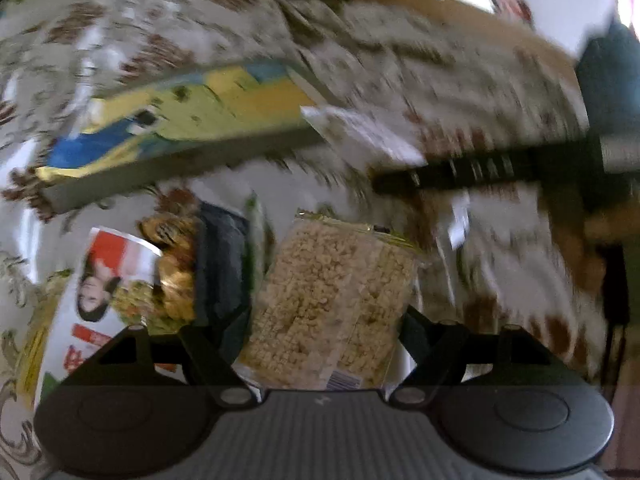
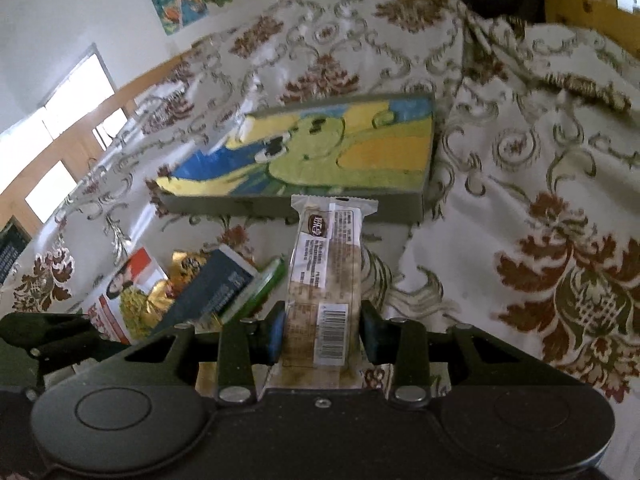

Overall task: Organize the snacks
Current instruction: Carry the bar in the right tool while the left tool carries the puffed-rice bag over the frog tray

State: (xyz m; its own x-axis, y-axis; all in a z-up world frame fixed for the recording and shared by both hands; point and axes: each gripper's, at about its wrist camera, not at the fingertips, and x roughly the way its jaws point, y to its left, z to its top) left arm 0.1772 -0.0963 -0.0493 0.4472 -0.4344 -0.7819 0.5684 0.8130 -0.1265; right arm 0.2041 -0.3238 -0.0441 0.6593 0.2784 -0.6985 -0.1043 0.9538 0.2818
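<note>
1. Here the left tool (image 1: 326, 320) is clamped on a clear pack of puffed-grain cakes (image 1: 332, 304); it holds the pack by its near end, so most of it juts forward over the patterned cloth (image 1: 500, 92).
2. The right tool (image 2: 322, 330) is closed on a slim wrapped snack bar (image 2: 326, 280), pads (image 2: 274, 332) pressing its long sides near the barcode, which leaves the far end free to lead.
3. Both packs hang short of the flat painted box (image 2: 320, 152), which lies on the cloth ahead, probably the spot to sort against.
4. A loose heap waits to the left: a white-and-red packet (image 2: 120, 296), a gold-wrapped snack (image 2: 184, 268), a dark pouch (image 2: 212, 284) and a green item (image 2: 264, 284), overlapping one another.
5. The left view is blurred, so finer detail there cannot be read.
</note>
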